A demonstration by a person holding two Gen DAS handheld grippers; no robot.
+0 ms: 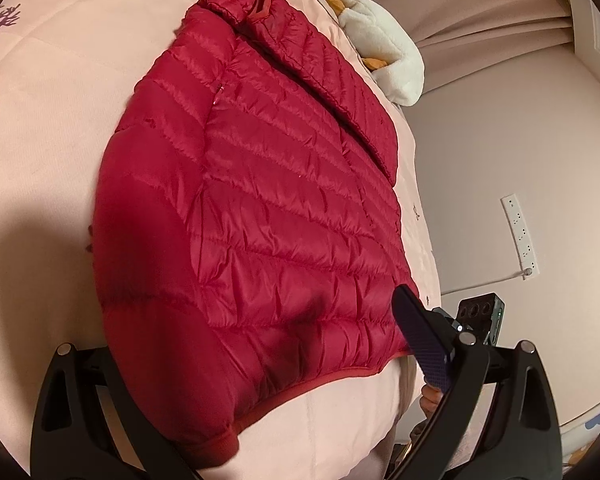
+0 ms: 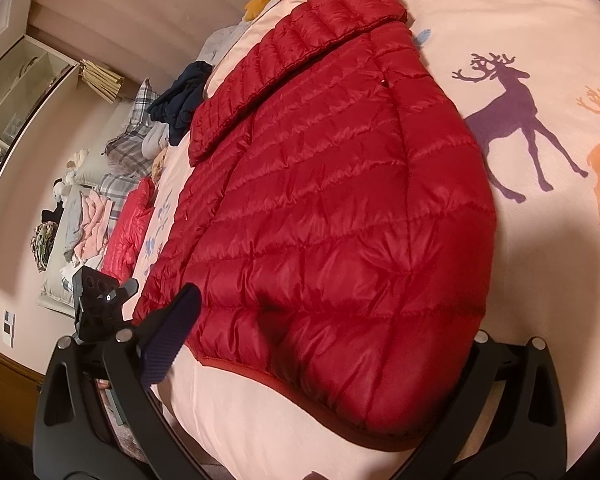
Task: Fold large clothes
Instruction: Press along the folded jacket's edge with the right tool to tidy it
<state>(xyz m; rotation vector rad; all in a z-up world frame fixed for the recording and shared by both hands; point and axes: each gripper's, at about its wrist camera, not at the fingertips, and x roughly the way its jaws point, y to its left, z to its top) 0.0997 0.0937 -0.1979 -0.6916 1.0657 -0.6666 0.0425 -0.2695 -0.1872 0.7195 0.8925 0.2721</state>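
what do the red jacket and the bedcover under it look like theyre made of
The red jacket looks like thin synthetic shell, likely nylon or polyester, with puffy fill: it has a slight sheen, fine crinkles and stitched quilt channels. Its hem band seems a duller knit or binding. The bedcover looks like matte woven cotton-type fabric, pale pink with printed deer.
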